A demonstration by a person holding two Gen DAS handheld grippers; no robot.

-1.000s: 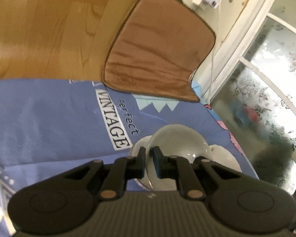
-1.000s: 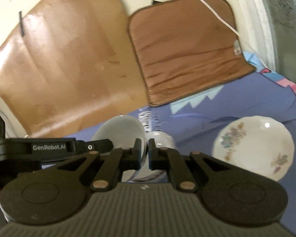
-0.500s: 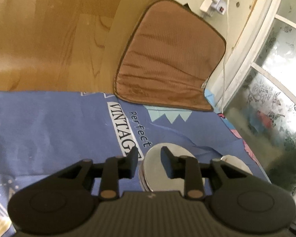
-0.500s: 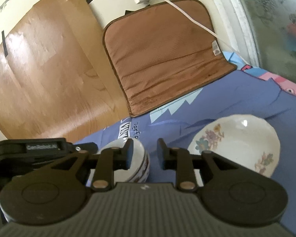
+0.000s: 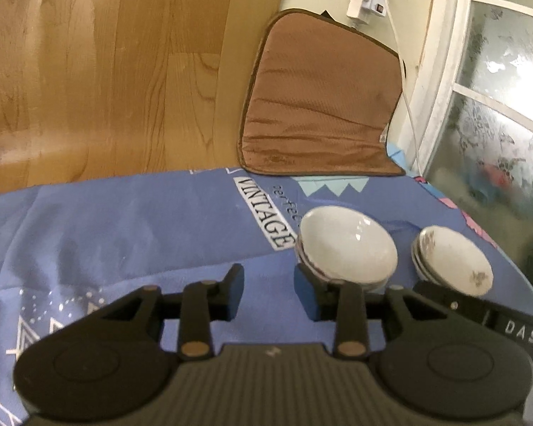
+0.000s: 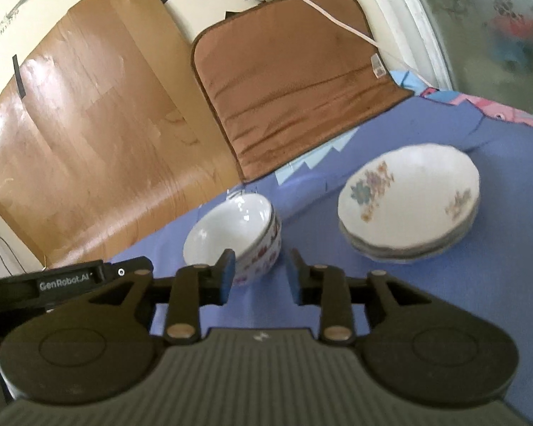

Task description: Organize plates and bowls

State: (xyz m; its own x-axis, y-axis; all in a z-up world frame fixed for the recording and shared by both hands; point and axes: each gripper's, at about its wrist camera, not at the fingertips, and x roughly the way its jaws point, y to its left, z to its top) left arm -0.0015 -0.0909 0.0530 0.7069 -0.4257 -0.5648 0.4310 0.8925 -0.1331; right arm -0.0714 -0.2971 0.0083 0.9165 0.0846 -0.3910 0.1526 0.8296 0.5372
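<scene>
The left gripper is seen released, jaws spread and empty; its right finger overlaps the near rim of the stacked bowls, so contact cannot be confirmed. The right gripper is likewise spread with nothing held. The bowls and the stacked floral plates are set side by side on the blue cloth. The count within each stack is hard to establish. The plates' near edge is blurred.
</scene>
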